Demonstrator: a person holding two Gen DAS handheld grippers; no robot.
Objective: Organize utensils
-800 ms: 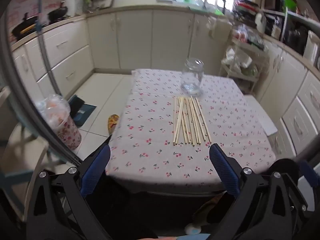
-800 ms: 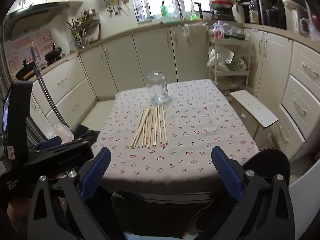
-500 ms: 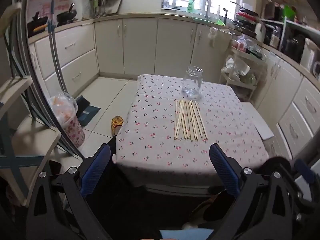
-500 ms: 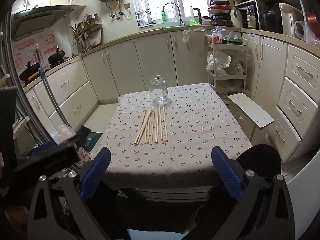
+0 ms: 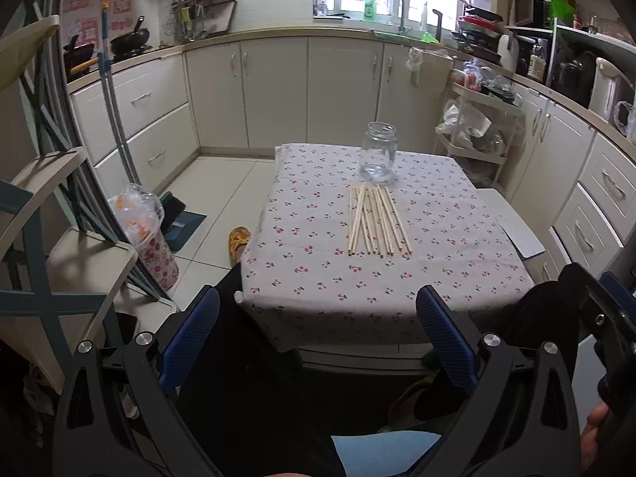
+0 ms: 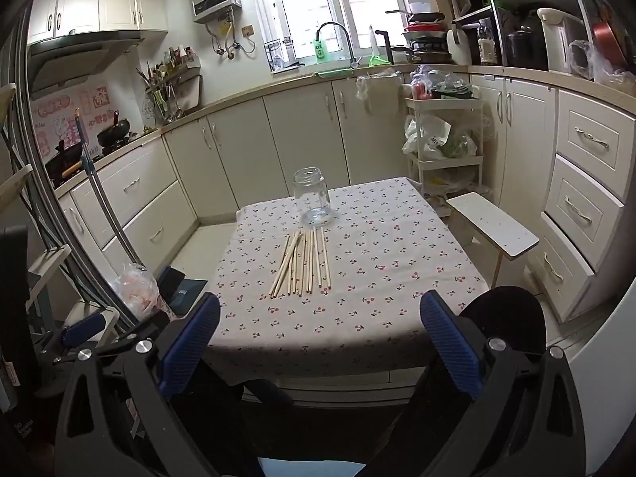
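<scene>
A kitchen of cream cabinets surrounds the cloth-covered counter (image 5: 457, 238). The glass jar (image 5: 378, 151) stands upright near its far edge — the chopsticks (image 5: 375, 220) lie just before it, untouched. Left tool (image 5: 317, 320) and right tool (image 6: 320, 320) gape empty, well short of the jar; a white stool (image 6: 493, 228) stands right of it.

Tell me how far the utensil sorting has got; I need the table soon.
Nothing looks done: the glass jar stands empty and upright on the table, with all the chopsticks lying loose just in front of it. Nothing is in hand: the left gripper and right gripper hang open, short of the table. Every chopstick is left to move.
</scene>
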